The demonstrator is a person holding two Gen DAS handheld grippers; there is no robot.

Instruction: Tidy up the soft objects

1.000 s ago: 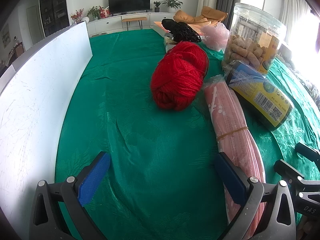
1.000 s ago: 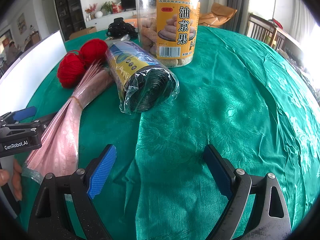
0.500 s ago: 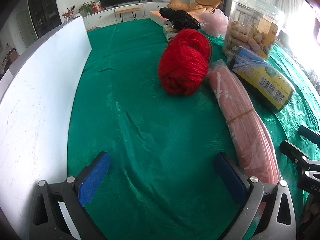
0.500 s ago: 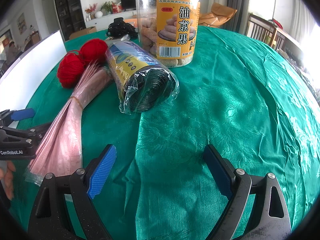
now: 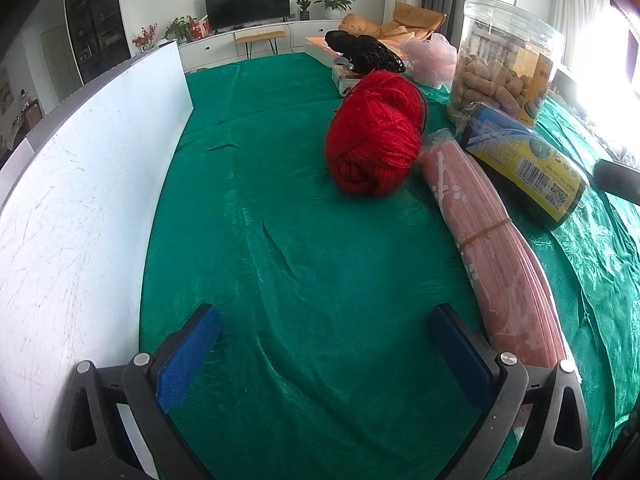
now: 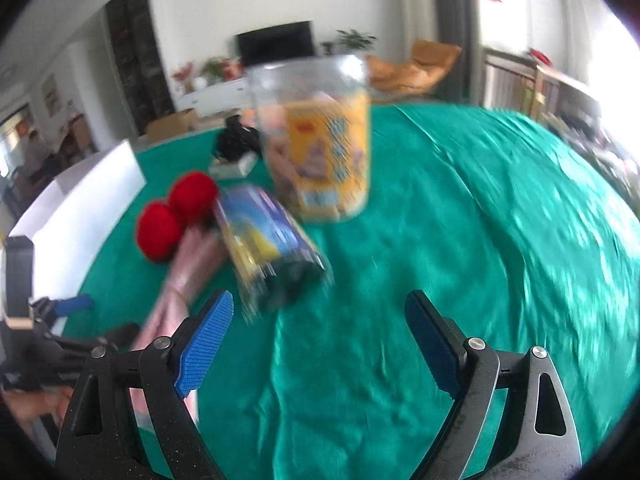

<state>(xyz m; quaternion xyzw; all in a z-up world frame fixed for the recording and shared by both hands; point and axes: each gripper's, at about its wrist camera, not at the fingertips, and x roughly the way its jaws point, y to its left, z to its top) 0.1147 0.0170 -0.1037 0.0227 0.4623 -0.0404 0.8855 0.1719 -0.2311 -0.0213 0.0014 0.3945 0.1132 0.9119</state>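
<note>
- Left wrist view: the left gripper has its fingers wide apart and empty at the bottom; the red yarn ball lies upper centre on the green-clothed desk, beside a pink bundle.
- Right wrist view, blurred: the right gripper fingers are spread wide, empty; the yarn sits at mid-left, a living room behind.

A green-clothed table carries red yarn, a pink bundle, a wrapped roll, a snack jar and, at the far edge, perhaps black netting.

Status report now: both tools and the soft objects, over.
Left tool open, empty. Right tool open, empty, view blurred. Red yarn and pink bag bundle untouched on green cloth. Nothing between tools and them.
</note>
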